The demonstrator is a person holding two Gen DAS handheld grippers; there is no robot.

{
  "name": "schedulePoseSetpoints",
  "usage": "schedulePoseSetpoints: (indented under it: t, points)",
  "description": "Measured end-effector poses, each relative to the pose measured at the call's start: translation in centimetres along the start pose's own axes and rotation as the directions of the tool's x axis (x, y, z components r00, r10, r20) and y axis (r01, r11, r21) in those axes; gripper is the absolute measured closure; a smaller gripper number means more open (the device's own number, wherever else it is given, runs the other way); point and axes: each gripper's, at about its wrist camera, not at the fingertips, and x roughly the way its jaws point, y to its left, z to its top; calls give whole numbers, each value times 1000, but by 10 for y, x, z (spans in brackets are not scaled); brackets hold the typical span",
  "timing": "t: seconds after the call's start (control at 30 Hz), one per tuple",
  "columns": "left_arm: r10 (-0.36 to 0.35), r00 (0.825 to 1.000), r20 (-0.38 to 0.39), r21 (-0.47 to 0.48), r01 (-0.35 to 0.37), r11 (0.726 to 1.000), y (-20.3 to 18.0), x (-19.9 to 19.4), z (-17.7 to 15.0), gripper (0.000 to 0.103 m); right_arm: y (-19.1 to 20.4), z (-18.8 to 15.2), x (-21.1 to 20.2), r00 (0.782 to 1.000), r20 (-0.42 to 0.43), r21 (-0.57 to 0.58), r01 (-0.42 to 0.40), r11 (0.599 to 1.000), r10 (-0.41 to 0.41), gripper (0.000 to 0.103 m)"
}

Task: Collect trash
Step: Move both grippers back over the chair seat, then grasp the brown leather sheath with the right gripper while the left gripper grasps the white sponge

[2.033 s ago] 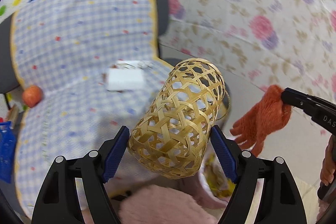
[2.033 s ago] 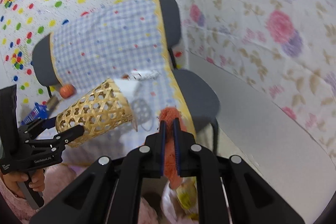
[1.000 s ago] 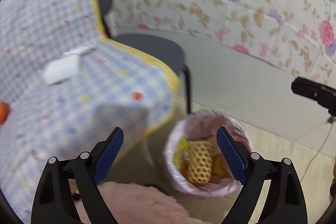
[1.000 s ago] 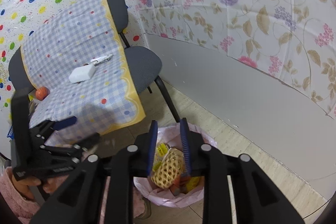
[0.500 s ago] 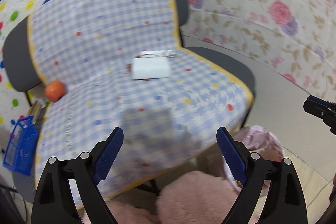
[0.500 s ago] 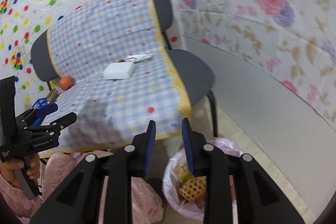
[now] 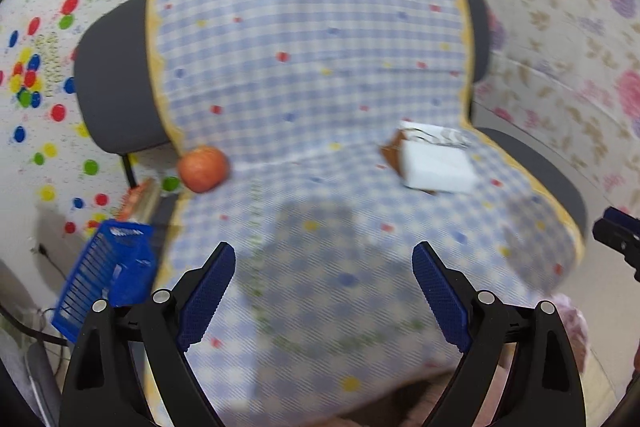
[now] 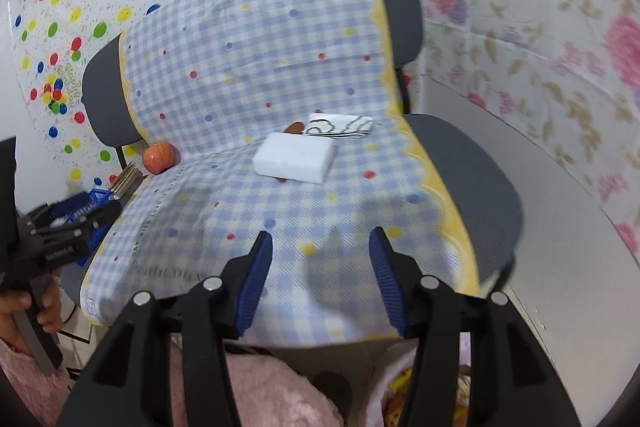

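Note:
On the checked cloth (image 8: 224, 211) over the chair seat lie a white foam block (image 8: 296, 157), a printed wrapper (image 8: 340, 125) and a small brown piece (image 8: 296, 127) behind it. An orange-red apple (image 8: 160, 157) rests at the seat's back left. My right gripper (image 8: 320, 267) hovers over the seat's front edge, its jaws opening with nothing between them. My left gripper (image 7: 324, 279) is wide open and empty over the front of the cloth, with the block (image 7: 438, 167) ahead to the right and the apple (image 7: 202, 169) ahead to the left.
A pink-lined trash bag (image 8: 400, 387) with yellow scraps stands on the floor below the seat's right front. A blue plastic basket (image 7: 104, 279) sits left of the chair. Papered walls close in behind and to the right. A hand (image 8: 24, 307) holds the left gripper (image 8: 60, 231).
The woven basket and the orange glove left the grippers and lie in the bag. Both grippers swung from the bag up to the chair seat. The right jaws have widened.

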Motion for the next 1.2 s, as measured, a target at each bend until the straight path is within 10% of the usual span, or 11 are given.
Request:
schedulePoseSetpoints:
  t: [0.63, 0.77, 0.93, 1.2]
  points:
    - [35, 998, -46, -28, -36, 999, 23, 105, 40, 14, -17, 81, 168, 997, -68, 71, -24, 997, 28, 50]
    - [30, 997, -64, -33, -32, 999, 25, 114, 42, 14, -30, 106, 201, 996, -82, 104, 37, 994, -29, 82]
    - [24, 997, -74, -18, -26, 1000, 22, 117, 40, 14, -51, 118, 242, 982, -189, 138, 32, 990, -6, 89]
    - [26, 998, -56, -42, -28, 999, 30, 107, 38, 14, -14, 64, 194, 942, -273, 72, -181, 981, 194, 90]
